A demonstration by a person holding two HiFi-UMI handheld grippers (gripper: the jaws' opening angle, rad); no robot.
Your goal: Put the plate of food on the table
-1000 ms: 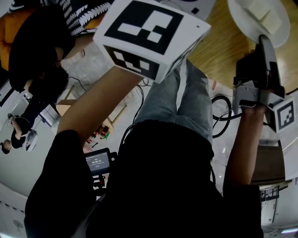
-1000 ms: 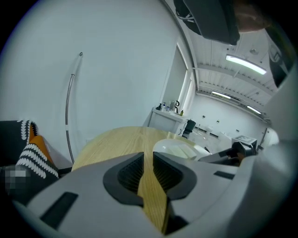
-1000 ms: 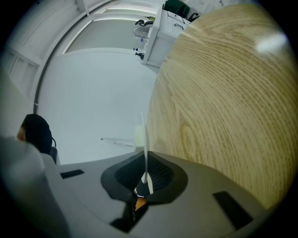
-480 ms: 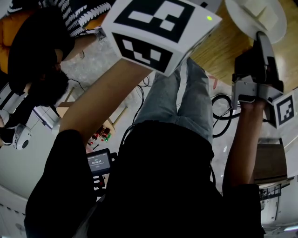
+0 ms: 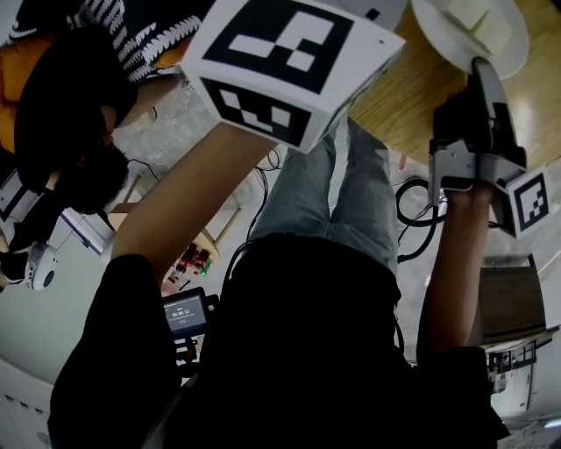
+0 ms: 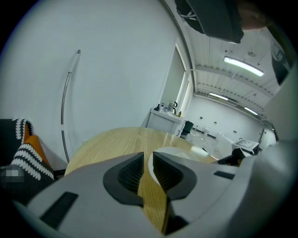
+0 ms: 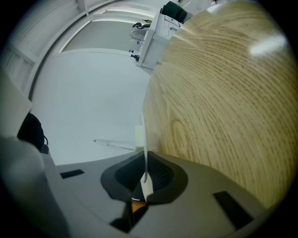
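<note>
Looking down, head view: my right claw (image 5: 480,79) is clamped on the near rim of the white plate (image 5: 438,33). The plate carries pale blocks of food (image 5: 478,22) over the round wooden counter (image 5: 412,88). A big marker cube (image 5: 280,61) fills the foreground.
Left gripper view: my left claw (image 6: 149,169) is narrowly parted and empty, with only counter (image 6: 116,144) grain in the gap. The plate (image 6: 179,152) sits just beyond its tips.
Right gripper view: the right claw (image 7: 145,176) pinches the plate (image 7: 145,139) edge-on, food (image 7: 138,135) beside it, counter (image 7: 223,93) close. I cannot tell if they touch.
Handling: thin, stiff and probably light, with a smooth rim that could slip. Held at one edge, it will want to droop, and loose food may slide.
Hold: rim only, kept level. A second pinch opposite would steady it.
</note>
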